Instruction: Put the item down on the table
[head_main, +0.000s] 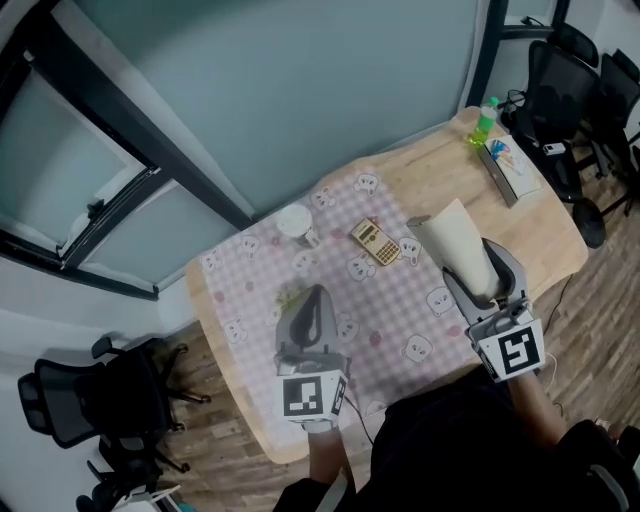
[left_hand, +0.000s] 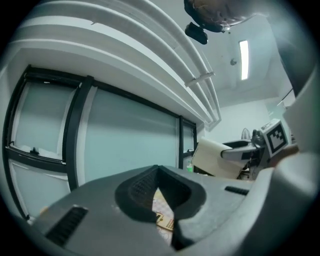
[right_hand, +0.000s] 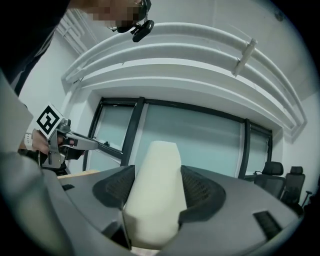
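Note:
My right gripper (head_main: 480, 275) is shut on a cream-white oblong pack (head_main: 455, 238), held up above the right side of the table (head_main: 440, 165). In the right gripper view the pack (right_hand: 156, 170) stands between both ribbed pads and sticks out past them, pointing up toward the windows. My left gripper (head_main: 314, 296) hovers over the pink checked cloth (head_main: 390, 320) near the table's front. Its jaws meet at the tips with nothing between them. The left gripper view shows the right gripper with the pack (left_hand: 214, 158) off to the right.
On the cloth lie a yellow calculator (head_main: 375, 241) and a small white cup (head_main: 294, 220). A green bottle (head_main: 485, 120) and a tissue box (head_main: 508, 166) sit at the table's far right end. Office chairs (head_main: 565, 80) stand beyond it, and another chair (head_main: 75, 405) is at the left.

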